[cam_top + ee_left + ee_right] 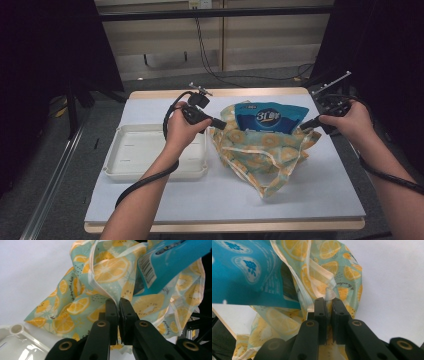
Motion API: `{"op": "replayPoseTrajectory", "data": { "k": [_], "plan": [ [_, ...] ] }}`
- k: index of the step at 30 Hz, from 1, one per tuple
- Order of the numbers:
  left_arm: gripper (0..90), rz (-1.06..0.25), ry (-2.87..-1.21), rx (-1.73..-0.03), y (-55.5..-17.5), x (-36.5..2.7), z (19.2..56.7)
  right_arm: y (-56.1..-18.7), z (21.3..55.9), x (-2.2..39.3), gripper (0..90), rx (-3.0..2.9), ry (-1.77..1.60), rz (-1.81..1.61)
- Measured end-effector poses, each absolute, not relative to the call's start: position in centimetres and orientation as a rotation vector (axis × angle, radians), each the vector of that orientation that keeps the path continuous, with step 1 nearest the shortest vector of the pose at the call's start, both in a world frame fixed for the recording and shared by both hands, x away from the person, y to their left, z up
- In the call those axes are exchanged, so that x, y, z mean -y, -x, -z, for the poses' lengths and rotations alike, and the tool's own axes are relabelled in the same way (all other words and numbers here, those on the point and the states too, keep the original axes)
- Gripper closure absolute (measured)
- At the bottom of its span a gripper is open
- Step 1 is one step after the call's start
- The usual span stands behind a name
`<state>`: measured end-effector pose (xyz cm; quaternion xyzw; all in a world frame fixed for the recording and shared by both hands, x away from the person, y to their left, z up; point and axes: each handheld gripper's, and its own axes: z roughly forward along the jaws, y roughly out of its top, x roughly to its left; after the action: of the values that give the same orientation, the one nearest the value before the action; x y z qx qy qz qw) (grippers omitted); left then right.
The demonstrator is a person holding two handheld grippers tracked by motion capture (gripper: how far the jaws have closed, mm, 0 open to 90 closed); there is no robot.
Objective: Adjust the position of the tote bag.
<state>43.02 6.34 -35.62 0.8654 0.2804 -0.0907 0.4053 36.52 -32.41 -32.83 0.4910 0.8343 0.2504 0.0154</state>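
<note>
A cloth bag printed with orange slices (260, 147) lies on the table with a blue snack packet (269, 118) sticking out of its mouth. My left gripper (223, 124) pinches the bag's left rim (110, 296); its jaws are shut on the fabric. My right gripper (302, 126) is shut on the bag's right rim (329, 293), where the cloth bunches between the pads. The blue packet (172, 257) leans over the bag's opening in the left gripper view, and the packet (244, 275) shows at the upper left in the right gripper view.
A white plastic tray (125, 155) sits to the left of the bag, partly under the left hand. The bag's handles (272, 182) trail toward the table's front edge. Black cables hang behind the table.
</note>
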Motion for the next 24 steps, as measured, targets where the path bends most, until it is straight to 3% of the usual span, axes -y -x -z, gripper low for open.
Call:
{"op": "replayPoseTrajectory", "data": {
  "k": [4,18,19,24],
  "plan": [
    [88.7,0.278,-2.156,-0.745,-43.3,-6.2,36.1,-36.5,33.0,32.6,84.8,-2.587,-1.530,-0.788],
    [90.0,0.248,-2.205,-0.798,-44.0,-6.8,37.7,-36.3,34.5,33.1,89.4,-2.532,-1.572,-0.815],
    [90.0,0.266,-2.155,-0.831,-43.8,-6.6,37.9,-36.3,34.6,33.1,89.5,-2.535,-1.568,-0.818],
    [90.0,0.268,-2.219,-0.796,-44.0,-6.7,38.3,-36.3,35.0,33.2,89.7,-2.517,-1.568,-0.816]
  ]
}}
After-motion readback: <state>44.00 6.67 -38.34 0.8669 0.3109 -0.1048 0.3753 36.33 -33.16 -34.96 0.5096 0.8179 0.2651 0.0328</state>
